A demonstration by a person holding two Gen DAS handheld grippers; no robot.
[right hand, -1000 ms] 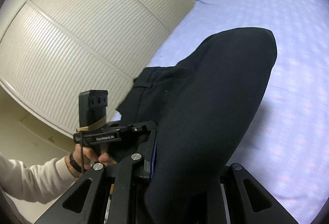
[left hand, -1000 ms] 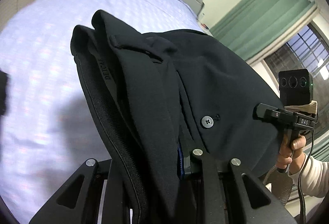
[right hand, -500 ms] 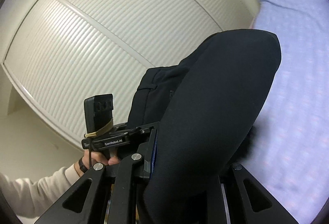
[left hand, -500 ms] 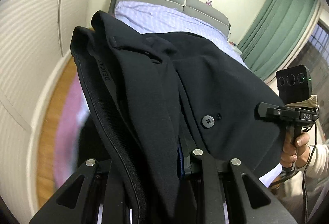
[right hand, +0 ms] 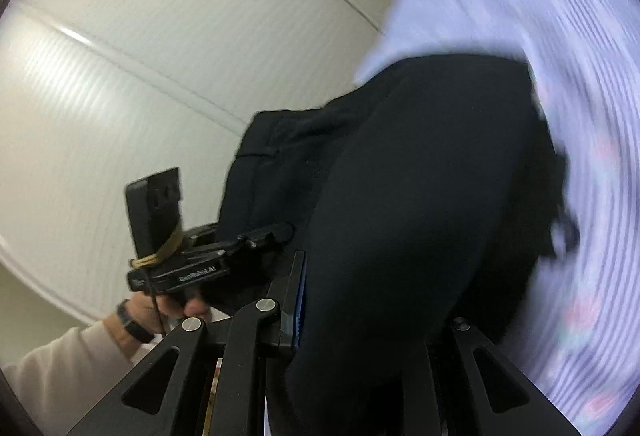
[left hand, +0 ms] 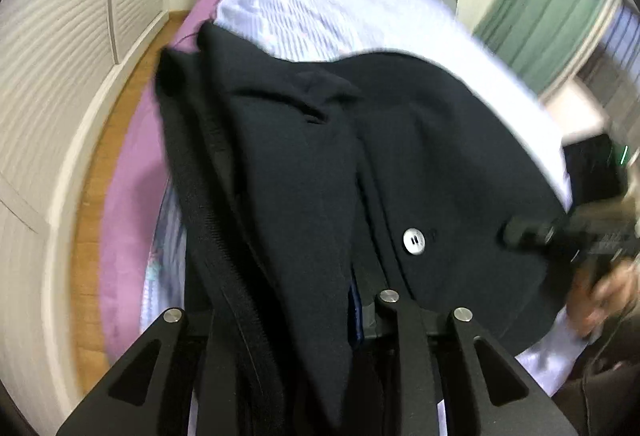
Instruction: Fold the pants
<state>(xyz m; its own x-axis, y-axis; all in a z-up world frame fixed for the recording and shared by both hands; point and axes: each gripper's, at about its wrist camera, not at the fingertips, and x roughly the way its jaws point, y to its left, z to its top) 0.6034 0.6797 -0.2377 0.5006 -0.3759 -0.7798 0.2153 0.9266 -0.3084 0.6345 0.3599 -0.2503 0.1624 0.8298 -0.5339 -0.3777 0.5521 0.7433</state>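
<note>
Dark navy pants (left hand: pixel 360 156) hang draped over both grippers above the bed, waistband and a silver button (left hand: pixel 414 241) toward the left wrist camera. My left gripper (left hand: pixel 320 300) has the waistband fabric between its fingers; its jaws are opening, and the cloth hides the tips. My right gripper (right hand: pixel 372 296) is shut on another part of the pants (right hand: pixel 420 196), with fabric covering its fingers. Each view shows the other gripper at the cloth's far edge: the right one (left hand: pixel 560 236) and the left one (right hand: pixel 248 244), each held by a hand.
A bed with a lilac striped sheet (left hand: pixel 320 8) and a purple under-layer (left hand: pixel 120 236) lies below. White slatted wardrobe doors (left hand: pixel 60 76) and a strip of wooden floor (left hand: pixel 116 116) run along its left. Green curtains (left hand: pixel 560 4) and a window stand at the right.
Both grippers swept sideways and down with the pants still hanging from them. The view swung from the bed surface to the wardrobe and back over the bed's edge. Both frames are now motion-blurred.
</note>
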